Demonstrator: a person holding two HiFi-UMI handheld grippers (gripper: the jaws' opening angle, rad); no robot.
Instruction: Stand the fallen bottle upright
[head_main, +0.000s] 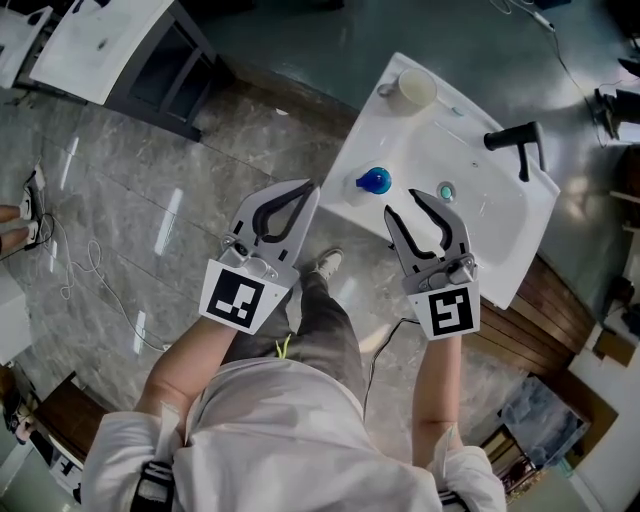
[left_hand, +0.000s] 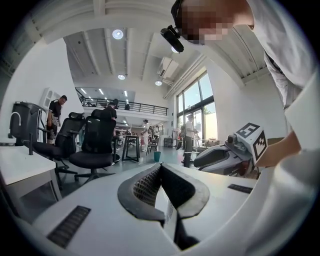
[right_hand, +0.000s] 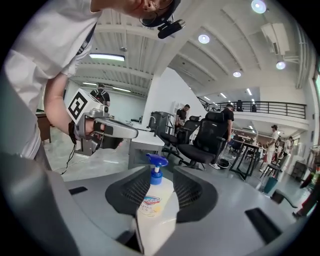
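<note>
A white pump bottle with a blue head (head_main: 375, 181) stands upright on the left rim of the white sink (head_main: 500, 235). In the right gripper view the bottle (right_hand: 155, 200) shows between the two black pads with a gap on each side. My right gripper (head_main: 400, 200) (right_hand: 159, 171) is open just short of the bottle and does not touch it. My left gripper (head_main: 308, 188) (left_hand: 160, 168) hovers left of the sink, shut on nothing, its tips meeting.
A black faucet (head_main: 515, 137) stands at the sink's right side. A round cream cup (head_main: 417, 88) is at the sink's far corner and a drain (head_main: 446, 191) in the basin. Below are a marble floor and the person's shoe (head_main: 325, 263). Office chairs (left_hand: 97, 140) stand beyond.
</note>
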